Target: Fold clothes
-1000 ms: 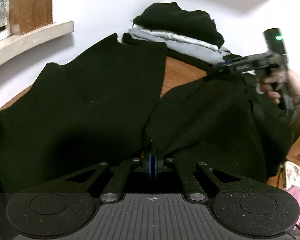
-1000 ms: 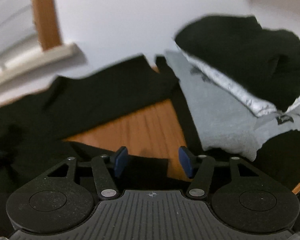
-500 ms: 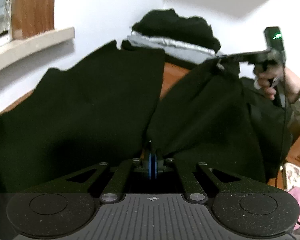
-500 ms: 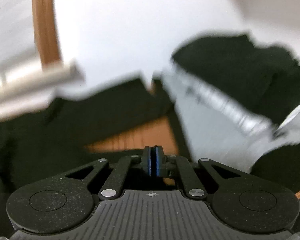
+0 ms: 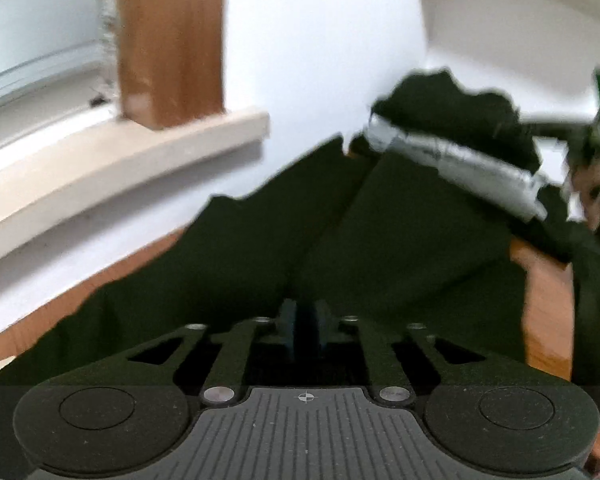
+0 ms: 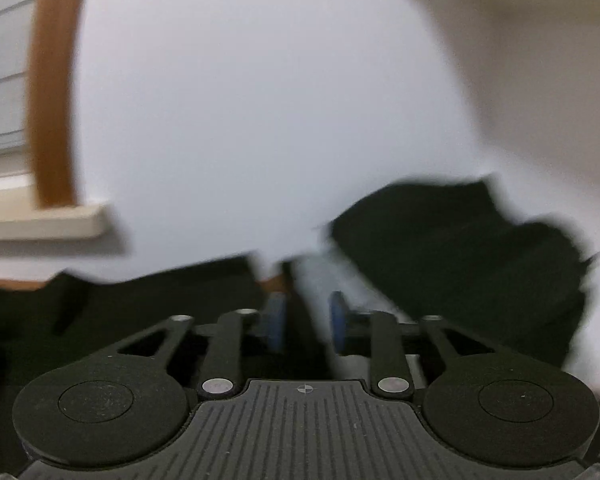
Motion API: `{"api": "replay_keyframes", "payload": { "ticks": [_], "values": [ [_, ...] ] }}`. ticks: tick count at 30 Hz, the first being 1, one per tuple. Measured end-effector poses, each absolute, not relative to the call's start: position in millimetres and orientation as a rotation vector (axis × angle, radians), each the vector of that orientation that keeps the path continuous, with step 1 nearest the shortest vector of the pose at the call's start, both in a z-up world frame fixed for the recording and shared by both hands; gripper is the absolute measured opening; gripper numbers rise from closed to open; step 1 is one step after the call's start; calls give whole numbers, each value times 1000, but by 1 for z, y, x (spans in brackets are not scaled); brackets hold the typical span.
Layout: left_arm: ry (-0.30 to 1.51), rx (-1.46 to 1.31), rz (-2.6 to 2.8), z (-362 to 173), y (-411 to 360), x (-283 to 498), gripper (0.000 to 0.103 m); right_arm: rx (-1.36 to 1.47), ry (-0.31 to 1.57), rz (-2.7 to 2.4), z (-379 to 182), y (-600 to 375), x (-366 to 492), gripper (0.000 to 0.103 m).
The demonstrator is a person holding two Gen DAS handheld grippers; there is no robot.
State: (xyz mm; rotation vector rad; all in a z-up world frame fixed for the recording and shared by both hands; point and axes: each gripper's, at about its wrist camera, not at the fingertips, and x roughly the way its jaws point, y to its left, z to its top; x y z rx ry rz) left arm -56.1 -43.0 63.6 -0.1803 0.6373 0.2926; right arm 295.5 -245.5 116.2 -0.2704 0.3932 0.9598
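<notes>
left gripper (image 5: pixel 305 330) pinching black garment (image 5: pixel 260 248), right gripper (image 6: pixel 305 322) parted

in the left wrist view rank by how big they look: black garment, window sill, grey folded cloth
1. black garment, largest, though it lies nearest the camera
2. window sill
3. grey folded cloth, smallest, partly covered and farther off

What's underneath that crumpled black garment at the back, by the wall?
The crumpled black garment lies on a folded light grey garment, only its edge showing. Darker cloth lies below that; anything deeper in the pile is covered.
</notes>
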Motion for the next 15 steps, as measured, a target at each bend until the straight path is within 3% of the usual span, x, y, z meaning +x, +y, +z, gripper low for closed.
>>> {"api": "replay_keyframes", "payload": {
  "ticks": [1, 12, 15],
  "values": [
    [620, -191, 296, 66, -39, -66, 48, -273, 408, 997, 108, -243, 290, 49],
    [565, -196, 453, 101, -16, -223, 55, -361, 513, 1269, 39, -219, 204, 51],
    [564, -188, 526, 107, -16, -276, 59, -368, 521, 1284, 30, -218, 198, 56]
  ]
}}
